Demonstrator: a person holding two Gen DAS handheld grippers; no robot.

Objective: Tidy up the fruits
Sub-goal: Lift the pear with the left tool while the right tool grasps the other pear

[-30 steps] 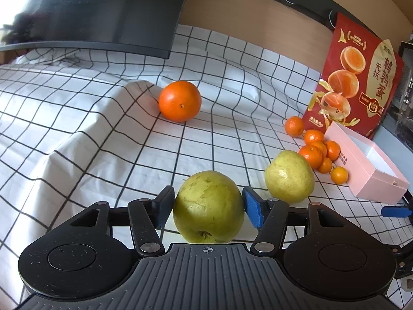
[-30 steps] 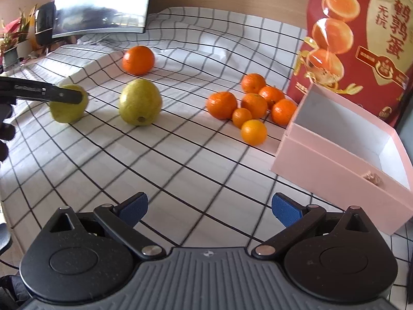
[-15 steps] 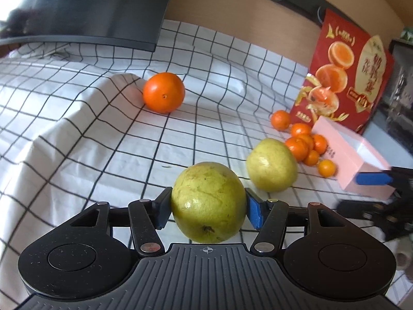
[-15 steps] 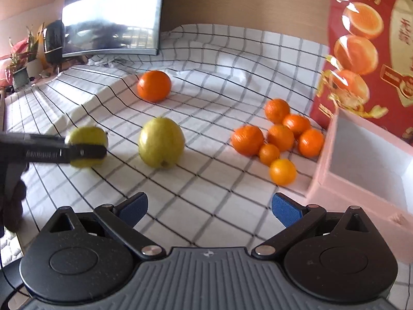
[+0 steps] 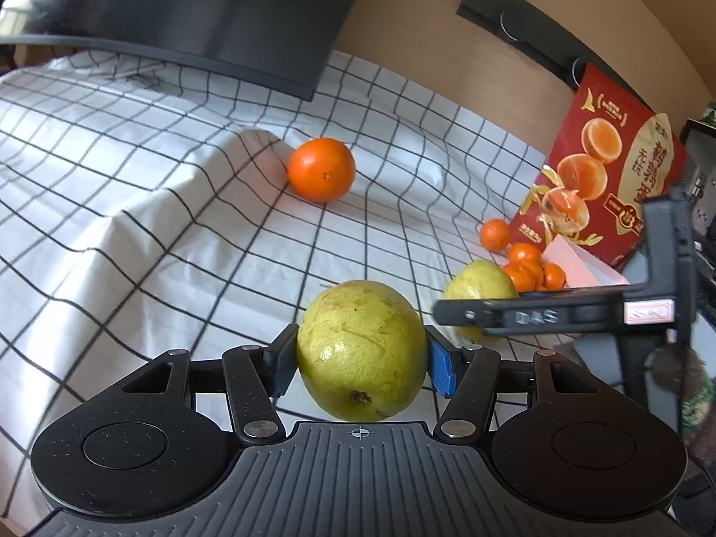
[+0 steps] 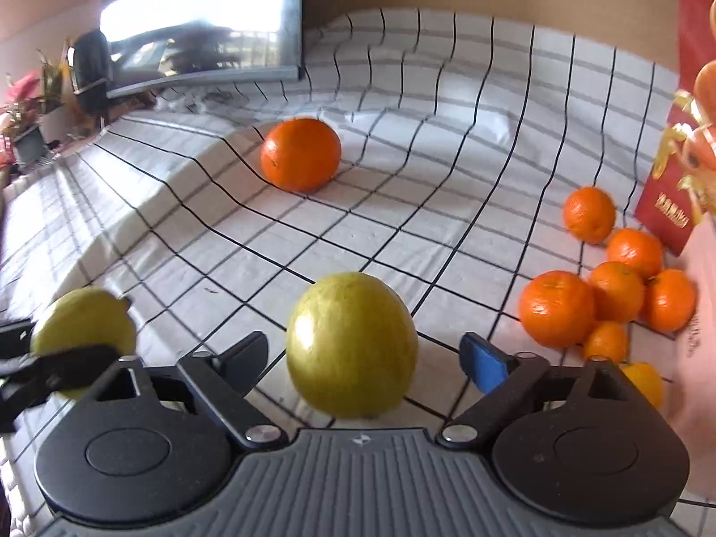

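Nearest, the left gripper [image 5: 361, 364] is clenched on one round yellow-green guava [image 5: 361, 349]. The right gripper [image 6: 362, 355], whose jaws have just been closing, straddles a second guava [image 6: 352, 342] without pressing it yet. Beyond, small orange mandarins [image 6: 617, 291] are clustered beside the pink cardboard box [image 5: 581, 264]; the large orange [image 6: 300, 154] sits apart. Nothing appears boxed; sorting looks early.

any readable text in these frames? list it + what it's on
"DAS": embossed on the side of the right gripper, left wrist view.
"鹌鹑蛋", "无抗": large characters on the red snack bag.
Smaller print on the bag, and the red-and-white sticker on that gripper: too small to read.
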